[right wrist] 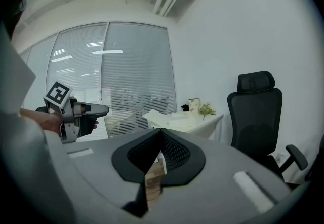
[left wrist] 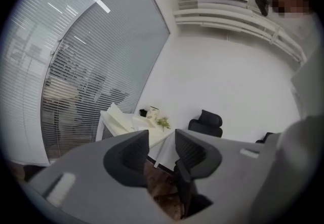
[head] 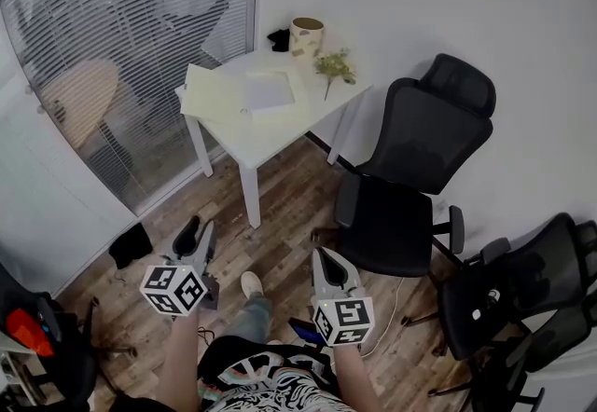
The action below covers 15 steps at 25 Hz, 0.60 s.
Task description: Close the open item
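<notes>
The left gripper (left wrist: pixel 162 139) has its jaws standing partly apart, with nothing between them; through the gap show only the floor and the table's edge. The right gripper (right wrist: pixel 161 132) has its jaws drawn together at the tips, and it holds nothing. Both grippers are held side by side, near the person, above the wooden floor (head: pixel 280 252), the left one left of the right.

Far ahead of them, well apart from both, stands a white table (head: pixel 270 138) against the corner. On its left part lies the open item (head: pixel 210 91), pale cream and folder-like, with one flap raised; what exactly it is cannot be told. At the table's far edge stand a patterned cup (head: pixel 306 35), a small black object (head: pixel 278 39) and a green sprig (head: pixel 334 65). Right of the table stands a black office chair (head: pixel 415 168).
</notes>
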Each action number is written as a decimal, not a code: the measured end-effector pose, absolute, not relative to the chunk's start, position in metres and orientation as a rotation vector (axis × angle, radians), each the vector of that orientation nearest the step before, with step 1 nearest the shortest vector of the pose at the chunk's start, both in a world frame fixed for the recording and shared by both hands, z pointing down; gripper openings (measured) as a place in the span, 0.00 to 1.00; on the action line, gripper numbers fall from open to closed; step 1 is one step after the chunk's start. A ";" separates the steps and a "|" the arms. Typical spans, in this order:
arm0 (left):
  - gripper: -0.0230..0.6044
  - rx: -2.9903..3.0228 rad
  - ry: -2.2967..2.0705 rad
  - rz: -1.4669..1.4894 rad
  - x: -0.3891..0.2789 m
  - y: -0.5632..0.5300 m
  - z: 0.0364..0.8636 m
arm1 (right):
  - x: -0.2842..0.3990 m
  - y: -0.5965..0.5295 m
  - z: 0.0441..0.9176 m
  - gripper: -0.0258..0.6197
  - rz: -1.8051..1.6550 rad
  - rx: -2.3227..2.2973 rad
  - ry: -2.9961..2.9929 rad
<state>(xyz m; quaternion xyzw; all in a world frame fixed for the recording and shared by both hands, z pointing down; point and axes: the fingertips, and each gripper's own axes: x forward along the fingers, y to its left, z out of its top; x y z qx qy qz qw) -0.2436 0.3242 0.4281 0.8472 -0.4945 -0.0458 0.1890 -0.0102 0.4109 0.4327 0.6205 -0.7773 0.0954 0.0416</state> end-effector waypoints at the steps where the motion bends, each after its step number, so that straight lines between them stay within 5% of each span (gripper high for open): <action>1: 0.31 2.378 -1.397 -0.117 -0.243 0.313 0.432 | -0.007 0.400 0.436 0.04 0.298 1.897 -2.374; 15: 0.31 2.244 -1.421 -0.037 -0.235 0.057 0.495 | 0.010 0.141 0.481 0.04 0.359 1.754 -2.329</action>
